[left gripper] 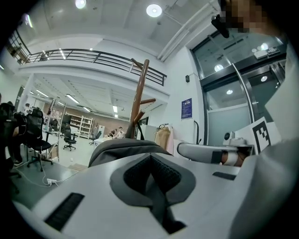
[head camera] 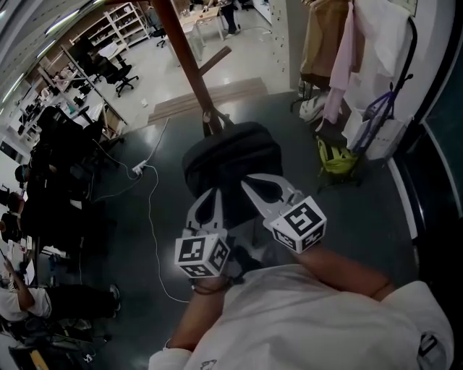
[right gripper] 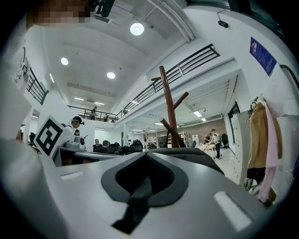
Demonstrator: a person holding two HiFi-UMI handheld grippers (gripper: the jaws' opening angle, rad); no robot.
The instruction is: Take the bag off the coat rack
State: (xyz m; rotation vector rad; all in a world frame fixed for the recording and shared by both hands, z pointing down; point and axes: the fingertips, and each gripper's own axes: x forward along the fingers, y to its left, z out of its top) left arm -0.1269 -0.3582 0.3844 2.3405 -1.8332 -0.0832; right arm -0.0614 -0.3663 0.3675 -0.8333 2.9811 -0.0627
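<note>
Bag [head camera: 231,155] x1, black. My 2 grippers, left gripper [head camera: 211,196] & right gripper [head camera: 259,182], both clenched on nothing, tips side by side over its near face. It hangs on 1 brown coat rack [head camera: 189,65] just beyond.

A white cable [head camera: 150,209] snakes across the dark floor from a power strip [head camera: 139,170]. Black office chairs [head camera: 119,72] stand by the desks, with white shelving [head camera: 126,22] behind them. To the right, pale garments [head camera: 340,50] hang above something yellow-green [head camera: 336,157]. A balcony railing [right gripper: 187,65] runs overhead, and a blue sign [left gripper: 186,108] hangs on the wall.
</note>
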